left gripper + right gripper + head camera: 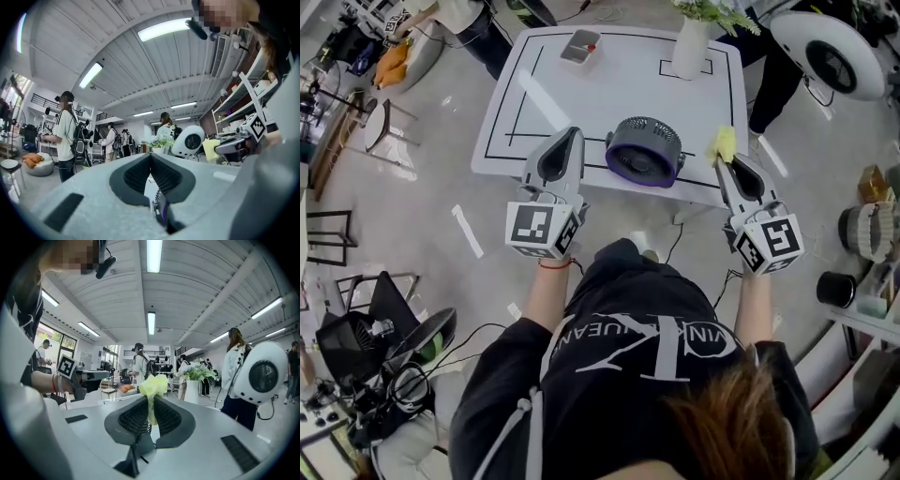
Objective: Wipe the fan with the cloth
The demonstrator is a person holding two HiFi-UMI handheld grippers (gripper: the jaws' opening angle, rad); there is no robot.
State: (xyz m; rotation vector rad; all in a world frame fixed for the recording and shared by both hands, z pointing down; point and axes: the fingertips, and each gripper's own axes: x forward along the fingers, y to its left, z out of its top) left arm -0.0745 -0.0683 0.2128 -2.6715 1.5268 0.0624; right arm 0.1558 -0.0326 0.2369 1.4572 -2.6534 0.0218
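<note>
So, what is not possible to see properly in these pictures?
- Round dark purple fan: the left gripper covers all but a sliver in its view; any dust is too small for the head view.
- Yellow-green cloth: its lower part is hidden between the right gripper's fingers.
- Small grey object with a red spot: too small to identify, head view.
- Green plant in the white vase: cut off by the head view's top edge.

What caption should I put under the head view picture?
At a white table, a person pinches a yellow cloth in the right claw near the purple fan; left claw shut.
</note>
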